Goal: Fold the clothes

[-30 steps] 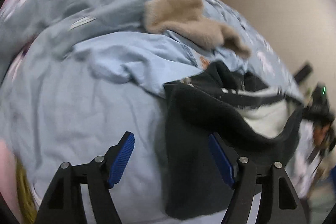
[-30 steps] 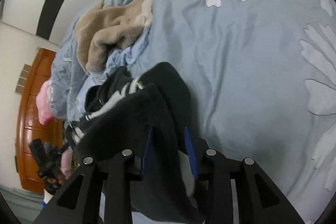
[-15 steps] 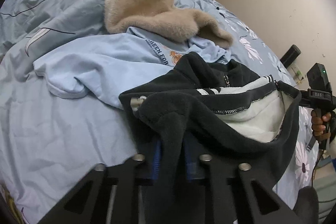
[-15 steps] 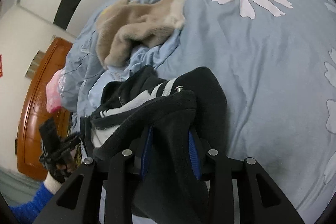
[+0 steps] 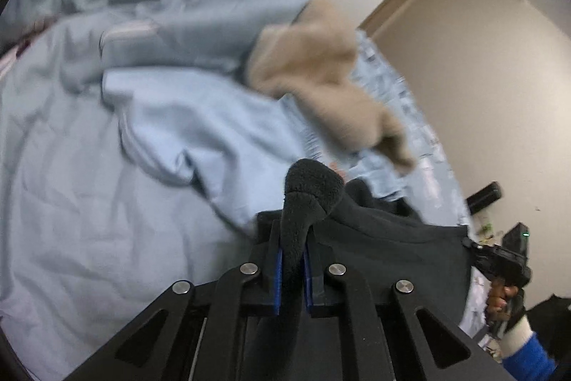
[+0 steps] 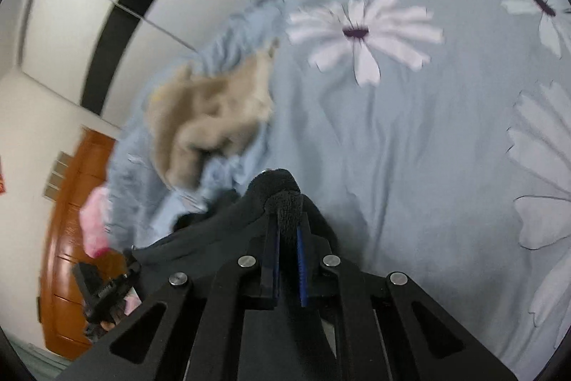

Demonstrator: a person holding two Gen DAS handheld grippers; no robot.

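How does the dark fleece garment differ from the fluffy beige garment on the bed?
The dark fleece garment is nearly black; the fluffy beige garment is pale tan. The dark one is pinched by the left gripper and the right gripper; the beige one lies untouched, farther back on the blue floral bedcover. Both look soft and are unfolded.

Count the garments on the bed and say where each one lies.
3. A black fleece is pinched in both claws, nearest the cameras. A pale blue shirt lies crumpled just behind it. A tan fluffy top sits behind that. More may hide in the rumpled bedding.
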